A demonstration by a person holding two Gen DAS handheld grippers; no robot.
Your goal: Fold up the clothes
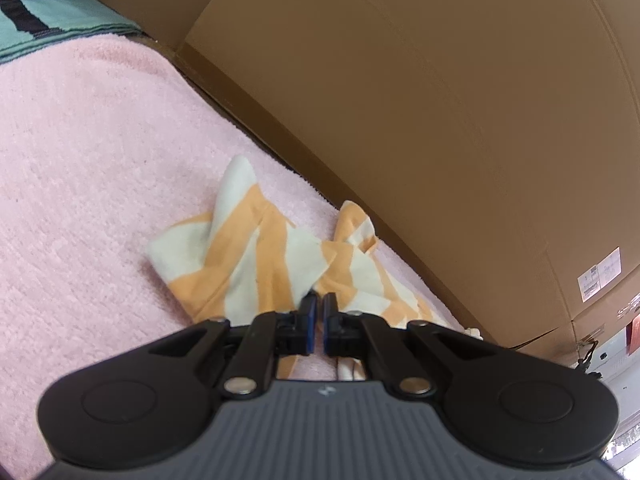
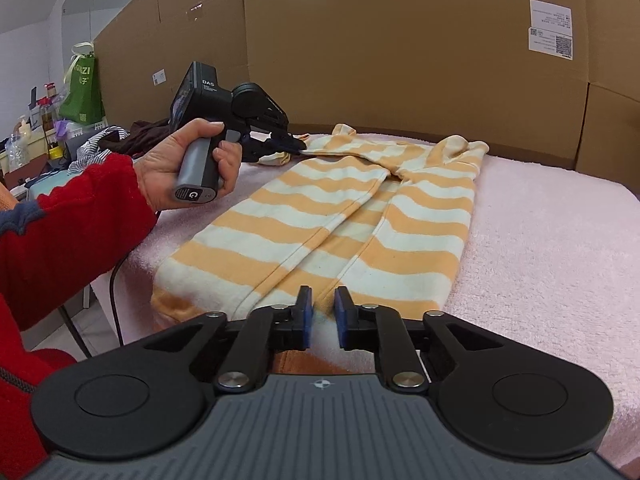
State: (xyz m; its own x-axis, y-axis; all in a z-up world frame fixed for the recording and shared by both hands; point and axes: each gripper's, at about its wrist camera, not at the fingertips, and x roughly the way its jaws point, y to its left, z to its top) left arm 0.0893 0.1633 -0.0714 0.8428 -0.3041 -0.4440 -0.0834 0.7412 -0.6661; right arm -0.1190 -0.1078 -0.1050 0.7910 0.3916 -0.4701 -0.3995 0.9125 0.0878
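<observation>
- Working on a striped orange-and-white garment [image 2: 340,216] that lies lengthwise on the pink towel-covered surface [image 2: 552,240], you have both long panels already turned in to meet down the middle; I judge the next fold to be end over end.
- Your left gripper [image 1: 318,304] has its jaws drawn together on a pinch of the garment's far end, near the cardboard wall [image 1: 440,120]; from the right wrist view the same tool, held in your left hand [image 2: 180,168], has its tip at the cuff [image 2: 276,158]; holding there probably keeps the sleeve tucked and the cloth taut.
- Your right gripper [image 2: 322,312] sits over the near hem with its blue pads [image 2: 305,312] a narrow gap apart; no cloth is visibly clamped between them; I judge it ready to take the hem.
- The striped sleeve [image 1: 240,248] lies crumpled ahead of the left jaws, so that end still wants smoothing.
- As to containers: a green bag [image 2: 82,92] stands at the far left beside cluttered bottles; its contents are hidden; loose dark and striped clothes [image 2: 116,140] lie heaped behind your left hand, in no bin that I can see.
</observation>
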